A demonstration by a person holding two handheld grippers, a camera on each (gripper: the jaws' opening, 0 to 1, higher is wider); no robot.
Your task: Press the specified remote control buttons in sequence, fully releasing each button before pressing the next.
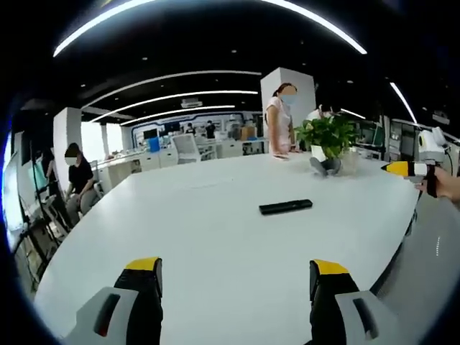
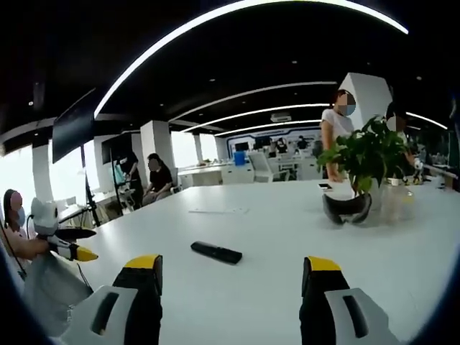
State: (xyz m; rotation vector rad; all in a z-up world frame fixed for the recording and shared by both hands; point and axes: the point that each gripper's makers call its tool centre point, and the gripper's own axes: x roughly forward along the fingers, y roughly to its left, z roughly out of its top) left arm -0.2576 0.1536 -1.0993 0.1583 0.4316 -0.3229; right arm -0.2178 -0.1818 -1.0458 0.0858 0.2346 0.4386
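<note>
Black remote point(image 1: 285, 207) lay lengthwise across white tabletop point(image 1: 215, 237), ahead of both released tools, left tool point(image 1: 235, 284), right tool point(image 2: 231, 284), neither clearly nearer.

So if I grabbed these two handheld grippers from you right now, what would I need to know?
Left gripper: open, empty, held above the white table.
Right gripper: open, empty, also above the table.
Remote control: lies flat on the table ahead of both grippers, apart from them. A potted plant stands beyond it.
Done: nothing that can be seen; no jaw touches the remote.
Left: bring a jaw tip down to the remote and press the buttons one by one, lifting off between presses.
</note>
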